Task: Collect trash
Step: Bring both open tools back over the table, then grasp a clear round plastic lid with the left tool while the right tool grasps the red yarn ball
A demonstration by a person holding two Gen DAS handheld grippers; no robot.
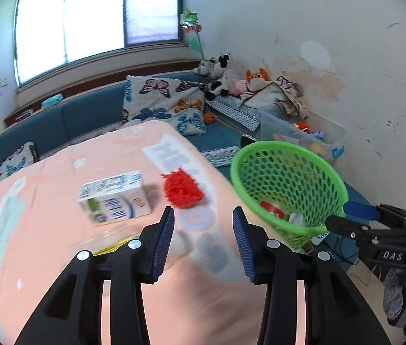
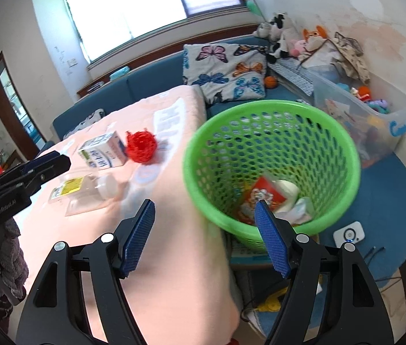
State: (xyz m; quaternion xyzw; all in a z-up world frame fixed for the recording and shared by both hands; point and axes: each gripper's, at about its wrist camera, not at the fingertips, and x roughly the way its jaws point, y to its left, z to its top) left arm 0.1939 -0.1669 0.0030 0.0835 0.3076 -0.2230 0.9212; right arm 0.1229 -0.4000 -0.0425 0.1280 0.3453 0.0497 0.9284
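Note:
A milk carton [image 1: 114, 198], a red fluffy ball [image 1: 183, 189] and a clear bottle [image 2: 88, 189] with a yellow label lie on the pink cloth [image 1: 188, 287]. My left gripper [image 1: 203, 210] hovers open just short of the ball, nothing between its fingers; its left finger hides part of the bottle. The green mesh basket [image 2: 272, 115] stands off the table's right edge and holds a red packet [image 2: 266, 192] and white crumpled paper [image 2: 292, 192]. My right gripper [image 2: 205, 202] is open at the basket's near rim, right finger over the inside, left finger over the cloth.
A blue sofa [image 1: 88, 115] with butterfly cushions [image 1: 162, 100] runs behind the table. A clear tub of toys [image 2: 375, 115] and plush animals [image 1: 226, 69] sit beyond the basket. A white device [image 2: 348, 234] lies on the blue seat. A grey knitted sleeve [image 2: 10, 258] shows at the left.

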